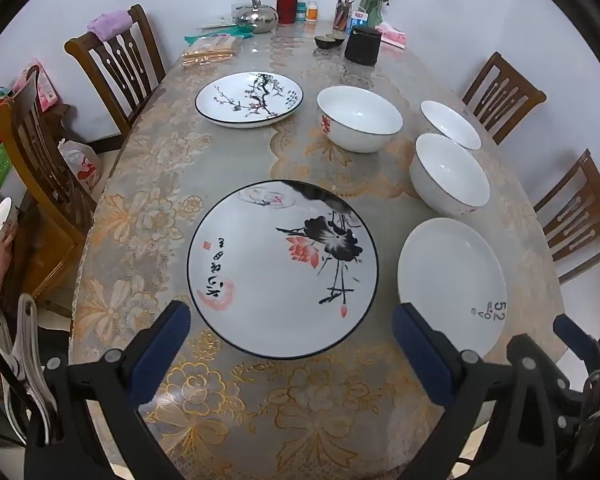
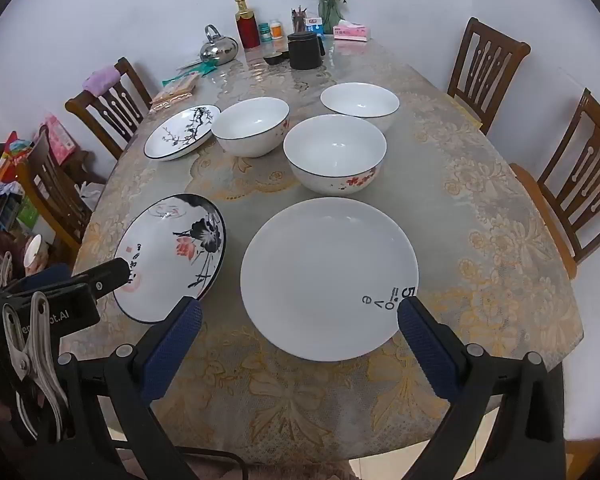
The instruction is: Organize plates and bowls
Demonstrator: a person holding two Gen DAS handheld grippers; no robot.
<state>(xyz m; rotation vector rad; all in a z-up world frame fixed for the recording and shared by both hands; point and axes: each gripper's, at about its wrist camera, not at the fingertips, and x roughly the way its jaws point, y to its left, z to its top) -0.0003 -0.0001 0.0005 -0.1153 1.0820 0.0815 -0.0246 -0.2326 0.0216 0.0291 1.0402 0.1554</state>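
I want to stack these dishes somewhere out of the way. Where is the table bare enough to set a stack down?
The widest bare cloth runs along the table's chair-side edge, beside the plain white plate and the nearest bowl. A smaller patch lies between the lotus plate and the plum-branch plate. The far end by the wall, around the kettle, is crowded.
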